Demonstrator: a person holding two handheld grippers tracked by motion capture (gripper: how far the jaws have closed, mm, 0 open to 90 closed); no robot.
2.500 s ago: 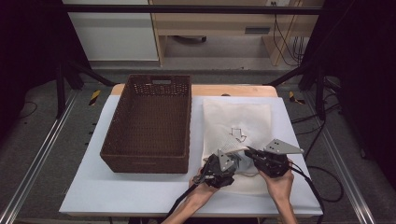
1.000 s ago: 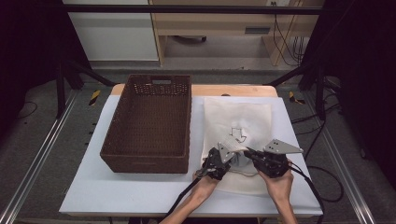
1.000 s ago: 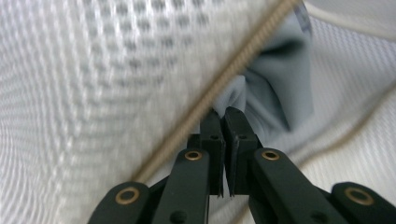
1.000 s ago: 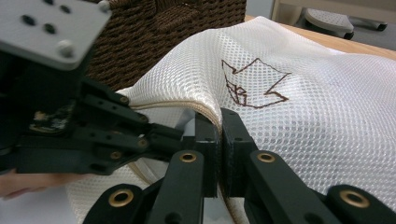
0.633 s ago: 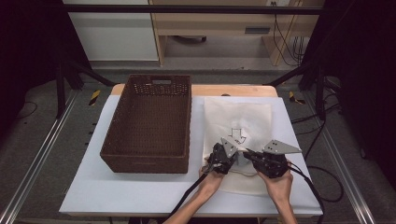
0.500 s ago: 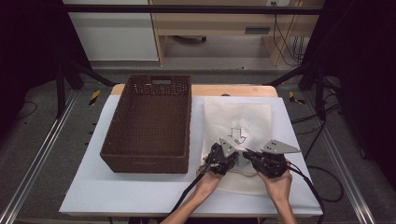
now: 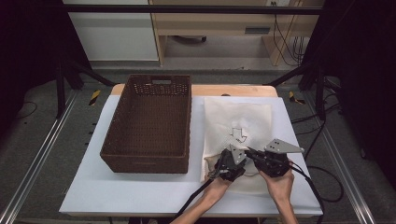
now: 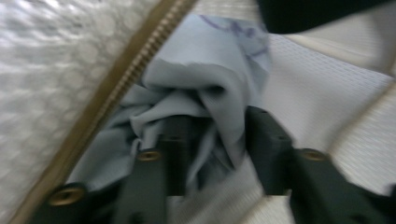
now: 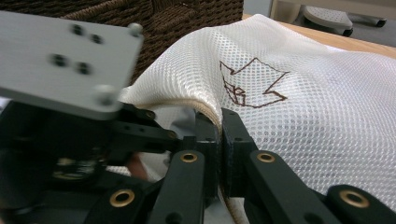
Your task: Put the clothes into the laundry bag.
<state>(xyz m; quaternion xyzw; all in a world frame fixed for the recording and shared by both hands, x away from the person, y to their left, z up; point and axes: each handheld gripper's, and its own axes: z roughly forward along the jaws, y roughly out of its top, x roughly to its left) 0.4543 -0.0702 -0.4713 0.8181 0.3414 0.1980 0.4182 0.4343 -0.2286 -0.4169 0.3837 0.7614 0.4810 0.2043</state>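
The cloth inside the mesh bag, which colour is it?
Light blue cloth, clearest in the left gripper view.

On the bench, the basket sits left and the mesh bag lies just right of it. At the bag's near edge, 2 hand-held grippers meet — left hand-held gripper beside right hand-held gripper — with a cloth in the bag's zipped opening.

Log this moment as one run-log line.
right gripper: shut on mesh bag edge | left gripper: jaws just closing around blue cloth inside bag opening | basket: beside bag
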